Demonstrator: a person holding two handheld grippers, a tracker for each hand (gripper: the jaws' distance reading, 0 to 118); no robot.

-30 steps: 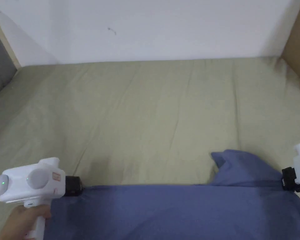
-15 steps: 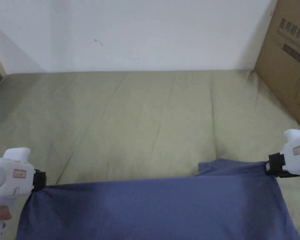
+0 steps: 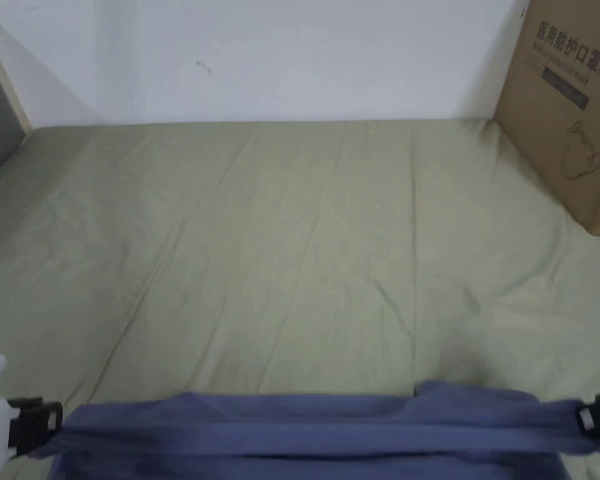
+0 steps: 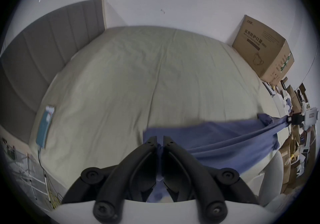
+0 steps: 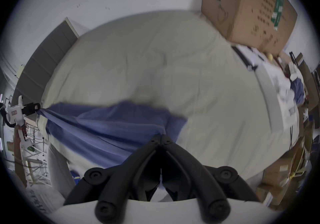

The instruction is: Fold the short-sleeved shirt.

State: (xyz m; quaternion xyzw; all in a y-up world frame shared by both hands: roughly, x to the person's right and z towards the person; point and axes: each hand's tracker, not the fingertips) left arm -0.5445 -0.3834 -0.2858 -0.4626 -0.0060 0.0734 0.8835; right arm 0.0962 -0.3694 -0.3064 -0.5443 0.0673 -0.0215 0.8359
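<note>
A plain blue shirt [image 3: 317, 425] with no pattern is seen, darker along its creases. It is spread on a plain pale olive-green bed sheet [image 3: 305, 250]. The left gripper [image 4: 160, 141] is shown with black jaws and a white body; the right gripper [image 5: 161, 138] is coloured likewise. Behind the sheet a plain white wall [image 3: 292, 56] with one small dark mark is seen. On the sheet's right a brown cardboard box [image 3: 570, 106] with dark print is seen, with green patches on its side. On the sheet's left a grey padded headboard [image 4: 39, 50] is marked by vertical seams, and a teal flat object [image 4: 45, 125] is seen.

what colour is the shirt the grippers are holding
Plain blue shirt, no pattern, clearest in the head view.
</note>
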